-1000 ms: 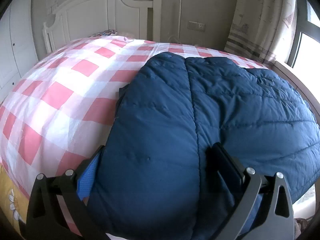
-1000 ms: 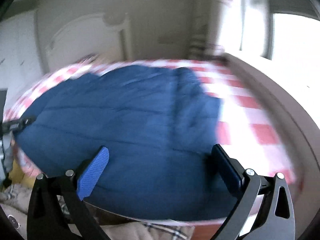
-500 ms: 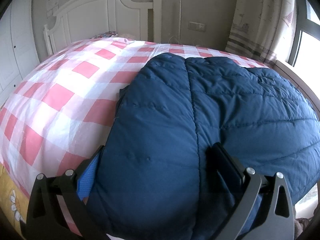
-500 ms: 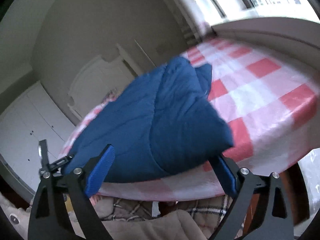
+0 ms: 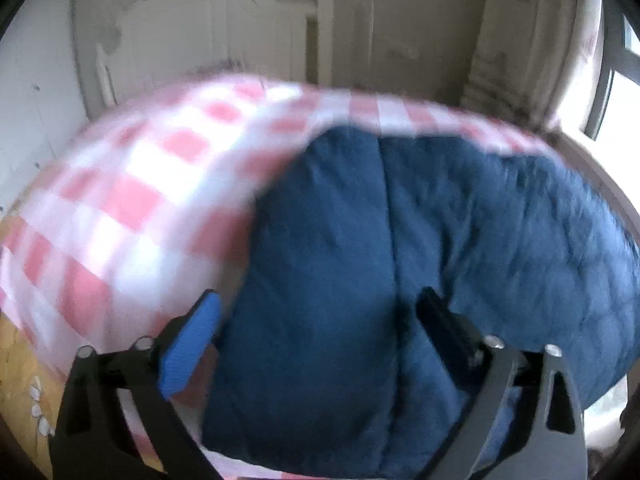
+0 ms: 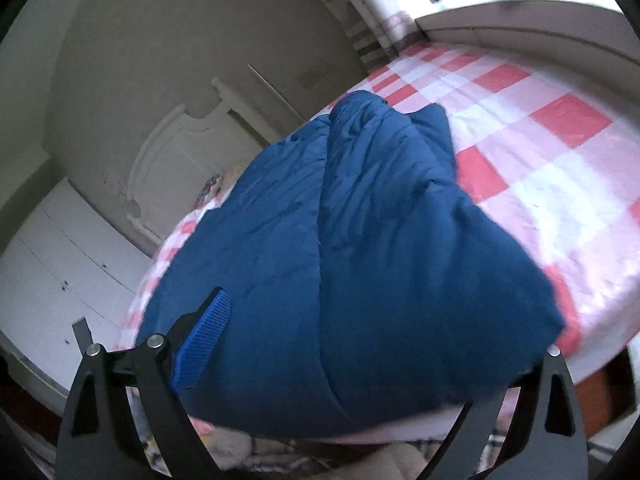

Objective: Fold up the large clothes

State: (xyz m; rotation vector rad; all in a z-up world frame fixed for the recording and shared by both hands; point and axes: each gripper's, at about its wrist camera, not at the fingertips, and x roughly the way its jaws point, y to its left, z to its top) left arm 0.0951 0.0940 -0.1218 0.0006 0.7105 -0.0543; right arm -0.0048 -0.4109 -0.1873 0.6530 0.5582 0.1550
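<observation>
A: Where is the coat?

B: The navy quilted coat [image 5: 400, 264] lies folded on the bed [image 5: 132, 208], a puffy bundle on the pink-and-white check sheet. It sits at the near edge of the bed, with bare sheet beyond it toward the white headboard [image 5: 224, 36]. A seam runs down its middle in both views.

A: And the left gripper [image 5: 320, 320]?

B: Its jaws stand wide and are closing a little. The near end of the coat lies between them. The blue pad [image 5: 192, 344] on one finger sits just beside the coat's edge, over the sheet; the black finger [image 5: 444, 324] lies against the coat's top. I see no squeeze on the fabric. That view is blurred.

A: The right gripper [image 6: 360, 344]?

B: Also wide and closing. The coat's near corner fills the gap between the fingers. The blue pad [image 6: 204, 340] lies against the coat's side; the other fingertip is hidden behind the fabric, so I cannot tell if it touches. The cloth does not look pinched.

A: Anything else round the bed?

B: A white wardrobe [image 6: 68, 264] stands beside the headboard, and a curtain [image 5: 520, 40] and window [image 5: 616, 80] on the bed's other side. A window ledge [image 6: 520, 16] runs along the bed's far edge.
</observation>
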